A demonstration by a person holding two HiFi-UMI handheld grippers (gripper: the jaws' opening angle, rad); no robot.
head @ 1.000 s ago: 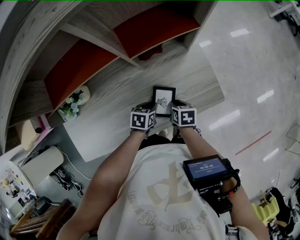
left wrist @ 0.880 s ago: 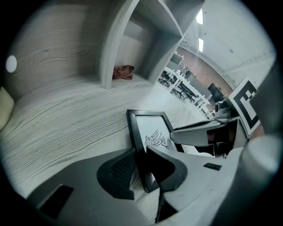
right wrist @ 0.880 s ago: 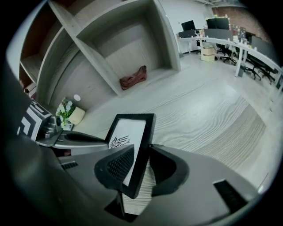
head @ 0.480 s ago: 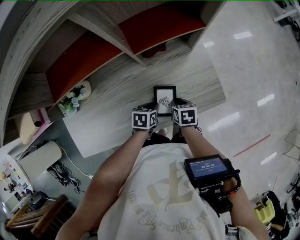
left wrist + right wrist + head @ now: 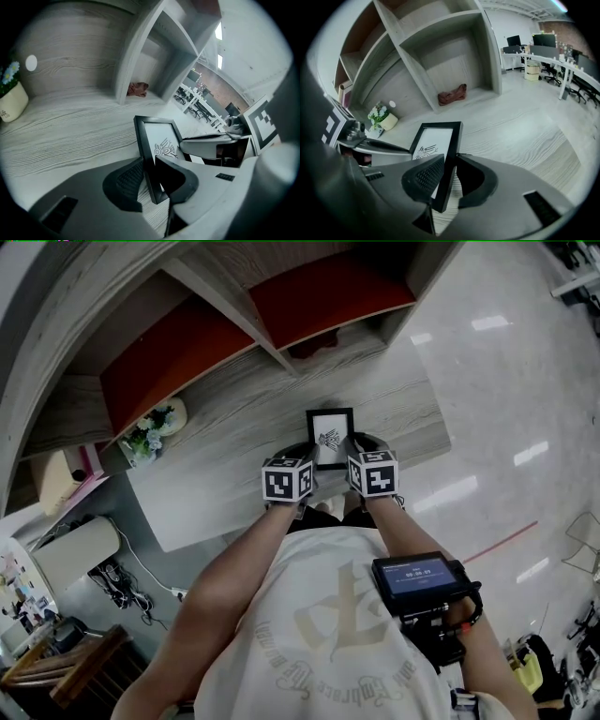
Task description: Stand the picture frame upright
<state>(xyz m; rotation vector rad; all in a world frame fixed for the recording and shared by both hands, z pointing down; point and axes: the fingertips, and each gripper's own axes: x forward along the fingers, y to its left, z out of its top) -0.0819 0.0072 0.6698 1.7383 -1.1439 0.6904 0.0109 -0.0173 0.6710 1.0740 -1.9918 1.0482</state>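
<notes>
Over on the far left of the wood-grain tabletop (image 5: 234, 498) sits a small white pot of flowers (image 5: 155, 430), well clear of the action. Behind it runs the shelf unit (image 5: 246, 326) with its red back panels, and a crumpled reddish-brown cloth (image 5: 451, 96) lies in one open cubby.

Moving in to the centre now: the left claw (image 5: 149, 180) reaches down at a slant with its marker cube (image 5: 286, 480) on top. It has the left side bar of the picture frame (image 5: 329, 438) clamped between its pads, low down by the bottom corner.

The black frame holds a white sheet with a small line drawing. It is up off its back, resting on its lower edge on the tabletop near the front edge, face toward the person and leaning back a little. It sits squarely between the two claws.

On the other side, the right claw (image 5: 449, 180), marker cube (image 5: 372, 472) up top, has just been closing. The frame's right side bar is between its jaws, with the ribbed pad laid against the front of the bar and the other finger behind it, so that's a grip too.

Further right, a device with a lit screen (image 5: 419, 576) rides by the person's right forearm, above glossy pale floor (image 5: 506, 381).
</notes>
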